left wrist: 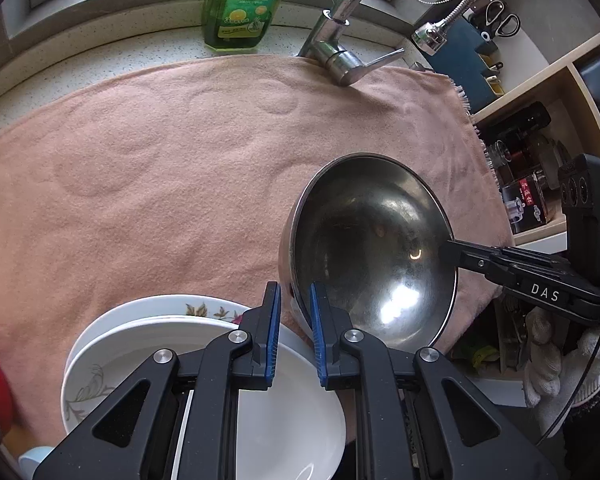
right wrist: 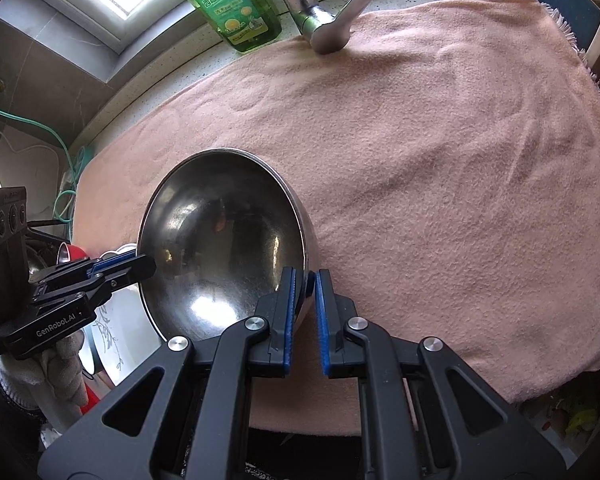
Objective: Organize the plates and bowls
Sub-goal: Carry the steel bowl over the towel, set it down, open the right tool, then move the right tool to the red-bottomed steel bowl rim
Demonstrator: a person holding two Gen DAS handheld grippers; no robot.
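1. Left wrist view: the steel bowl [left wrist: 370,248] is tipped up on edge over the pink towel [left wrist: 160,168], its hollow facing back toward the camera and slightly right, its rim oval running from upper left to lower right. The inside is dark, polished and scuffed, with bright glints near the bottom. The left gripper [left wrist: 295,312] has its blue-padded fingers [left wrist: 275,320] narrowly parted, pinching the bowl's lower-left rim between them. The right gripper [left wrist: 450,252] reaches in from the right and grips the opposite rim. Below the fingers lies a stack of white plates [left wrist: 112,344], the lower one flower-patterned, resting on the towel.

2. Right wrist view: the steel bowl [right wrist: 224,248] stands tilted, with the hollow turned toward the camera and left, and the rounded outer wall facing right toward the towel [right wrist: 440,160]. The right gripper [right wrist: 305,308] holds its blue pads close together, nipping the lower-right rim. The left gripper [right wrist: 144,264] clamps the left rim, with white plates [right wrist: 116,332] beneath it
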